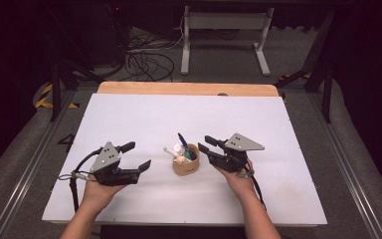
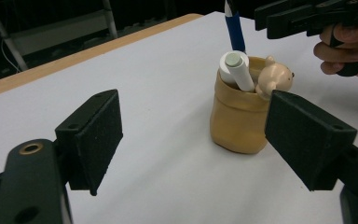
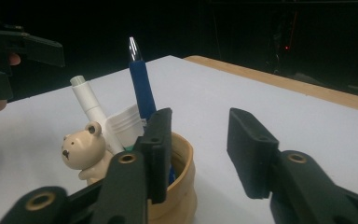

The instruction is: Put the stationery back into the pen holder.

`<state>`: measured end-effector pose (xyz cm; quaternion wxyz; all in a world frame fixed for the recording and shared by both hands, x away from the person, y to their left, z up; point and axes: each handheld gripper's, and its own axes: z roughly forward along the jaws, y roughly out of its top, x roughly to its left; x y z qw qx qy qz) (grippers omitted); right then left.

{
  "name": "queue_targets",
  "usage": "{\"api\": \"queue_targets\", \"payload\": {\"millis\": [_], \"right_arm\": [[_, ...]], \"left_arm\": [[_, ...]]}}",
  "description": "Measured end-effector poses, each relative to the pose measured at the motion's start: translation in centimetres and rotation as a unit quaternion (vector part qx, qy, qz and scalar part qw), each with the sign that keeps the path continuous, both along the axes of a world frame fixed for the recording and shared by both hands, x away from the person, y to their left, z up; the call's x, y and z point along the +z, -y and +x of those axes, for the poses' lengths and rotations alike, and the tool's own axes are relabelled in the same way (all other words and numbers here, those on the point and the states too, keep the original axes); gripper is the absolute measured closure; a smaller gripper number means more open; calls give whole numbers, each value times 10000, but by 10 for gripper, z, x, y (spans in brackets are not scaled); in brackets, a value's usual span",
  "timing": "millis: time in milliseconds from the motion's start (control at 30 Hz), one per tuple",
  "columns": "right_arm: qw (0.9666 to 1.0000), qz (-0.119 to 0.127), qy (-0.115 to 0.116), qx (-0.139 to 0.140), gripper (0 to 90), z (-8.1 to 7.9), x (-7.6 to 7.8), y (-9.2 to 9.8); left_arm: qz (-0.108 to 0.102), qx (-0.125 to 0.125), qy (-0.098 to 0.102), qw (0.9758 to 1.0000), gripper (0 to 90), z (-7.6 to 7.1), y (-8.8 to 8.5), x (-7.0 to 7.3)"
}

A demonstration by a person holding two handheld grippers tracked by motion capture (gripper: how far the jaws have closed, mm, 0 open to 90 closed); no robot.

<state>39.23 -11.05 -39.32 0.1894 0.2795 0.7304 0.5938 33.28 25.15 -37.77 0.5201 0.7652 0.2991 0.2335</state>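
Black pads fill the foreground of the right gripper view: the right tool point(image 3: 198, 154) has its jaws parted, nothing between them, and the near pad sits just in front of the rim of the tan cup point(image 3: 179, 186). Up from that cup pokes a blue pen point(image 3: 142, 88) with a silver tip, a white marker point(image 3: 91, 109) leaning left, a wider white tube point(image 3: 126, 126), and a little bear figure point(image 3: 84, 151) perched at the rim. Pads are not pressing on any of it.

Over in the left gripper view, the left tool point(image 2: 193, 140) stands wide open, pads well apart, empty. Between and beyond those pads, closer to the right-hand one, stands the cup point(image 2: 235, 121), upright on the table point(image 2: 158, 93), with the bear point(image 2: 275, 79) peeking over the edge just above that pad, the marker point(image 2: 237, 70) beside it and the pen point(image 2: 235, 32) rising behind. Across from it, the other tool hovers over the cup in a hand.

From the high view the layout is plain: the cup point(image 1: 186, 162) sits on the white table point(image 1: 139, 114), between the two tools. Left tool point(image 1: 137, 157) points at it from the left, near but apart. Right tool point(image 1: 206, 144) is just beside it on the right, jaw tips at the rim, partly open.
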Motion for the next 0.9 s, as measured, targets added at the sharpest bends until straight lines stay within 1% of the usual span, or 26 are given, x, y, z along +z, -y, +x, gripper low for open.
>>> {"api": "queue_targets", "payload": {"millis": [67,100,167,233,433,500,567,700,900], "right_arm": [[10000,33,5,-36,546,0,1,3],[10000,55,-9,-63,538,-1,1,5],[10000,50,22,-79,517,-1,1,8],[9999,82,13,-96,495,-1,2,10],[9998,151,45,-78,431,-3,3,17],[9999,140,63,-55,404,-3,4,19],[9999,136,26,-33,378,-4,4,21],[9999,136,19,-2,350,-4,4,24],[9999,121,-18,-26,310,-5,3,29]], "left_arm": [[-4,20,9,10000,198,0,-1,0],[-12,28,-6,10000,197,0,-2,0],[6,41,14,10000,196,1,-3,1],[-22,50,33,10000,195,1,-4,1],[-49,92,56,9999,190,1,-7,2],[-43,100,69,9999,190,1,-7,2],[-40,91,62,9999,190,0,-7,2],[-44,104,73,9999,189,1,-7,2],[-56,104,65,9999,189,1,-8,2]]}}
